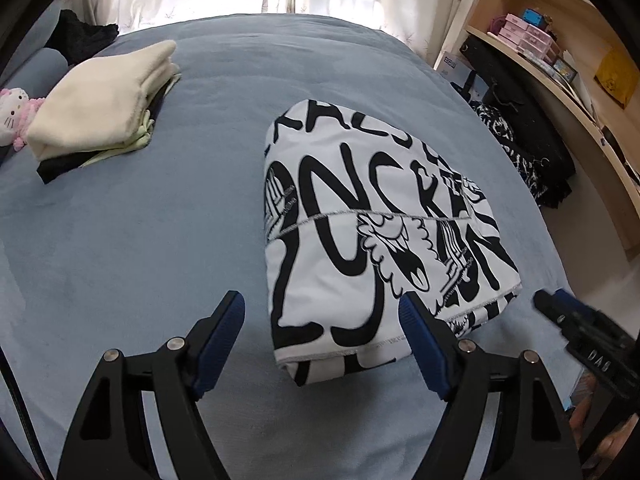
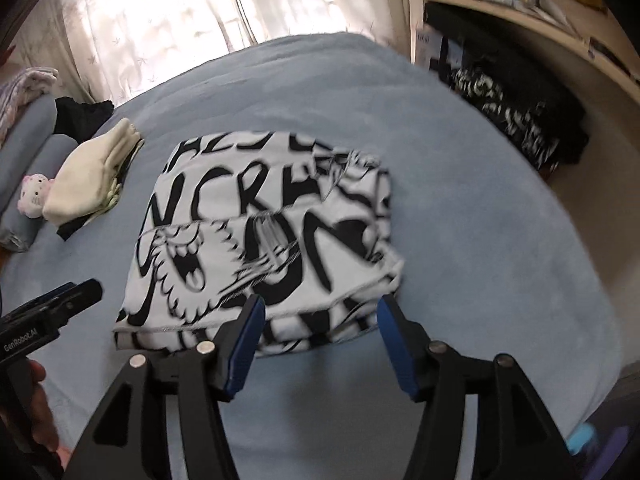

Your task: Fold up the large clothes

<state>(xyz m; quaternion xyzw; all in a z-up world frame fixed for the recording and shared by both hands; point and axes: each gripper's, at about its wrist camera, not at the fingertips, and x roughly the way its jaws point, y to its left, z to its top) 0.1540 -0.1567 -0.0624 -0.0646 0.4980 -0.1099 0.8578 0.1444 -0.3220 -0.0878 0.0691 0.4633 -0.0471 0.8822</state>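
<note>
A white garment with bold black lettering (image 1: 372,232) lies folded into a thick rectangle on the blue bed (image 1: 140,240); it also shows in the right wrist view (image 2: 264,240). My left gripper (image 1: 322,308) is open and empty, just before the garment's near left corner. My right gripper (image 2: 320,308) is open and empty, at the garment's near right edge. The right gripper shows at the right in the left wrist view (image 1: 560,308), and the left gripper at the left in the right wrist view (image 2: 86,292).
A stack of folded clothes with a cream piece on top (image 1: 104,96) sits at the bed's far left, beside a Hello Kitty plush (image 1: 16,116) and a dark garment (image 1: 80,36). Black patterned clothes (image 1: 520,152) lie on the floor by wooden shelves (image 1: 560,52). Curtains hang behind.
</note>
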